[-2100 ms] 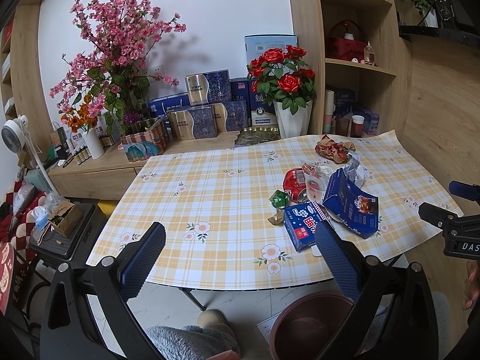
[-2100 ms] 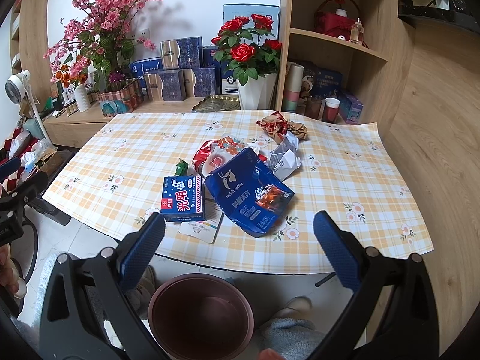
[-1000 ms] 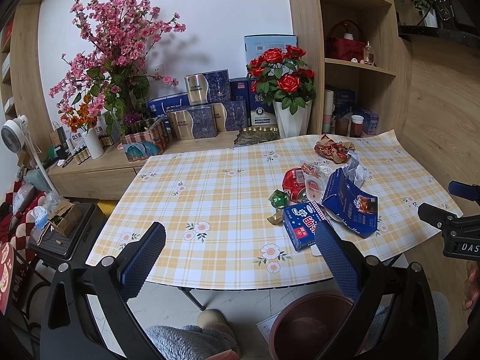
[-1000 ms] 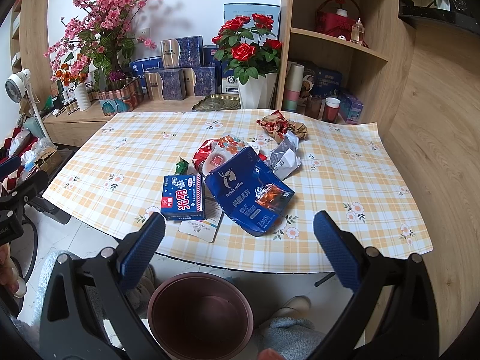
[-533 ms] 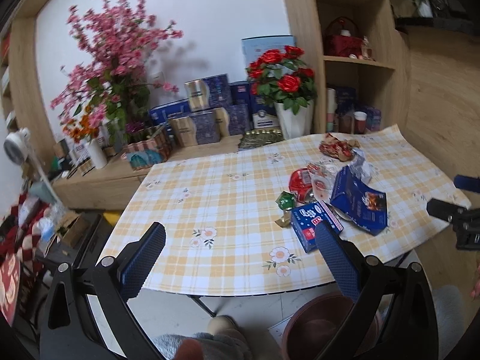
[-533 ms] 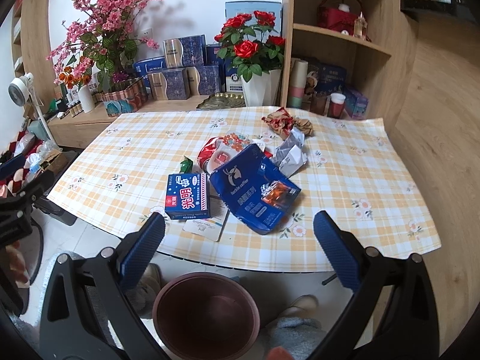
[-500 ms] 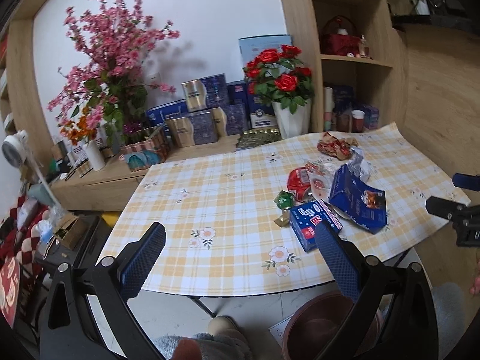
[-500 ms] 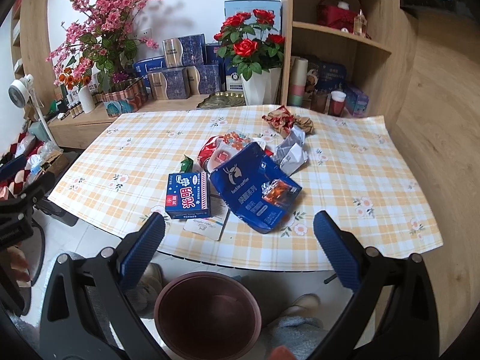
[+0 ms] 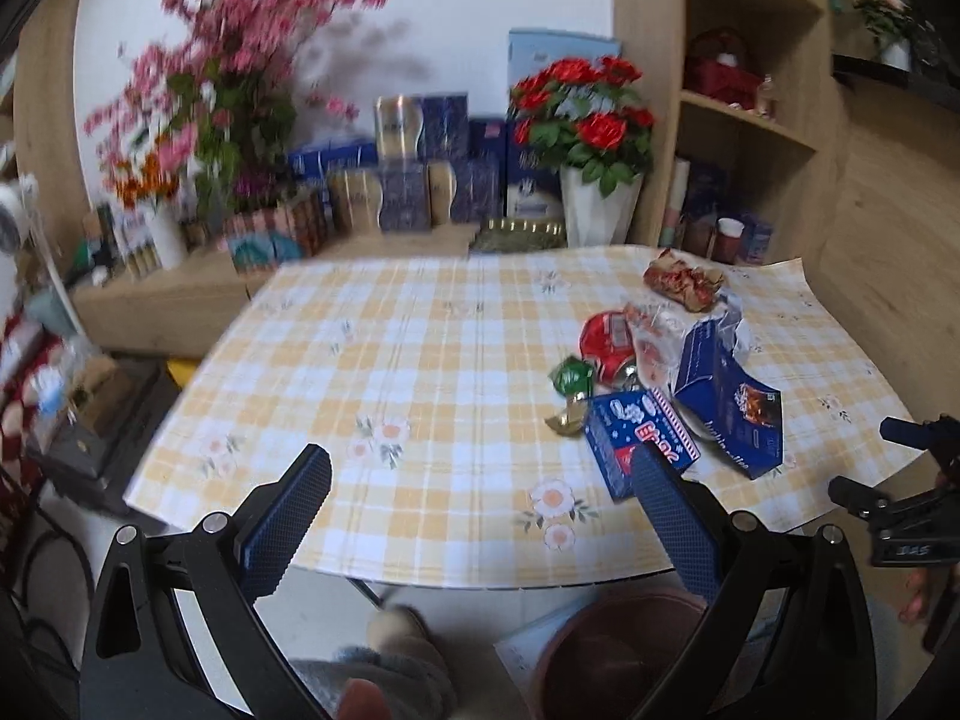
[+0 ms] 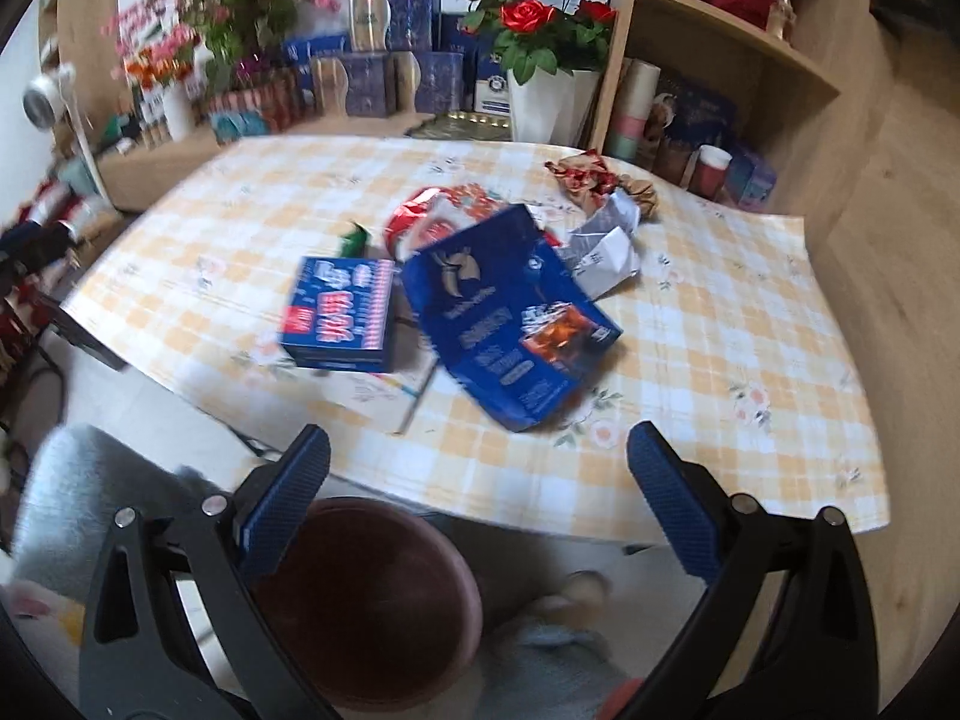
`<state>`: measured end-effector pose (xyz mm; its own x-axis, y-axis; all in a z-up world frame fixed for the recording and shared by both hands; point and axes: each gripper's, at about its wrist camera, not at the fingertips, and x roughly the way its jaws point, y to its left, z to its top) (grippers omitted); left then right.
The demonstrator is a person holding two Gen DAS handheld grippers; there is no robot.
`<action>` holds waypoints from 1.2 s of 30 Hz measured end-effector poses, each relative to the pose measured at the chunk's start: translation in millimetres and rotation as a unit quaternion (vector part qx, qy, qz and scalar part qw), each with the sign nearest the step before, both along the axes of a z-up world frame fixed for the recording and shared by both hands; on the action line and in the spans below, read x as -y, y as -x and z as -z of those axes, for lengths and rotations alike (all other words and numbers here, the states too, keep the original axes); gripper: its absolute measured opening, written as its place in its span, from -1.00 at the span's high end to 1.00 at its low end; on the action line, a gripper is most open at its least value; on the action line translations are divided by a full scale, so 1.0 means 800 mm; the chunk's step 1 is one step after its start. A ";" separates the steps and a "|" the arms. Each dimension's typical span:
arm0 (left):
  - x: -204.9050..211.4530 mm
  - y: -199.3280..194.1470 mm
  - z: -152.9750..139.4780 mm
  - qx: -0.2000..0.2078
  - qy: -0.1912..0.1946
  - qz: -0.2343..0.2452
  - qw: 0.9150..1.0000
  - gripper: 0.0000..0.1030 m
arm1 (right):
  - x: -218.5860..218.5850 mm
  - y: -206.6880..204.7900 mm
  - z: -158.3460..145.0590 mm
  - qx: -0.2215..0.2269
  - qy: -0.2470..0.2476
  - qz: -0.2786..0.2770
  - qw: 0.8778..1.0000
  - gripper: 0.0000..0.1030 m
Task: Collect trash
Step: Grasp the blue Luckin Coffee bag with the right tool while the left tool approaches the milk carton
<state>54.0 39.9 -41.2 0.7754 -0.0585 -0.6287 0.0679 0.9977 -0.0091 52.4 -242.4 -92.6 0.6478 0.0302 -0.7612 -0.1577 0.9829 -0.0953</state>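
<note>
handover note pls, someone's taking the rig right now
Left gripper: jaws open, empty, at the table's near edge.
Right gripper: jaws open, empty, above the brown bin on the floor.
Trash all on the checked table: blue box, large blue bag, red wrapper, green wrapper, silver wrapper, crumpled wrapper at the far side.
Done: nothing visibly binned.
Left: every piece.
</note>
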 end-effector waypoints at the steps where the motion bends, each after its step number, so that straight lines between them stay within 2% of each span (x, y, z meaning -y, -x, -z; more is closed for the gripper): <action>1: -0.003 -0.008 0.008 -0.014 0.012 0.002 1.000 -0.89 | 0.000 -0.008 0.006 -0.001 0.014 0.001 1.000 -0.89; 6: -0.010 -0.033 0.033 -0.046 0.034 -0.002 0.998 -0.89 | -0.008 -0.058 0.039 -0.013 0.048 0.007 0.999 -0.89; 10: -0.021 -0.057 0.056 -0.089 0.076 -0.009 0.993 -0.89 | -0.015 -0.101 0.068 -0.019 0.070 0.008 0.997 -0.89; 13: -0.027 -0.068 0.071 -0.108 0.095 -0.018 0.989 -0.88 | -0.016 -0.139 0.098 -0.049 0.052 0.010 0.997 -0.89; 17: -0.031 -0.080 0.090 -0.137 0.109 -0.019 0.984 -0.71 | -0.017 -0.173 0.130 -0.075 0.047 0.018 0.996 -0.91; 20: -0.032 -0.084 0.099 -0.150 0.125 -0.014 0.981 -0.64 | -0.024 -0.186 0.134 -0.069 0.048 0.011 0.996 -0.91; 24: -0.028 -0.090 0.108 -0.159 0.136 -0.005 0.978 -0.64 | -0.021 -0.194 0.124 -0.075 -0.010 -0.007 0.997 -0.88; 27: -0.025 -0.094 0.113 -0.164 0.149 0.002 0.975 -0.60 | -0.014 -0.194 0.114 -0.073 -0.042 -0.008 0.996 -0.67; 29: -0.022 -0.096 0.115 -0.168 0.152 0.006 0.974 -0.58 | -0.015 -0.189 0.103 -0.062 -0.052 -0.019 0.997 -0.44; 31: -0.018 -0.099 0.116 -0.170 0.157 0.012 0.973 -0.58 | -0.014 -0.181 0.087 -0.045 -0.057 -0.022 0.997 -0.03; 32: -0.017 -0.099 0.116 -0.171 0.159 0.013 0.972 -0.57 | -0.012 -0.174 0.075 -0.030 -0.059 -0.018 0.998 0.11; 34: -0.017 -0.101 0.115 -0.170 0.163 0.011 0.972 -0.57 | -0.005 -0.163 0.055 -0.005 -0.068 -0.006 0.998 0.23; 36: -0.016 -0.102 0.113 -0.168 0.167 0.012 0.971 -0.57 | 0.014 -0.151 0.034 0.018 -0.099 0.010 0.995 0.31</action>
<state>135.5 52.9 -131.9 0.5257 -0.3184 -0.7889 0.0272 0.9332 -0.3584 173.2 -253.6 -119.8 0.6763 0.1634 -0.7183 -0.1380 0.9859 0.0944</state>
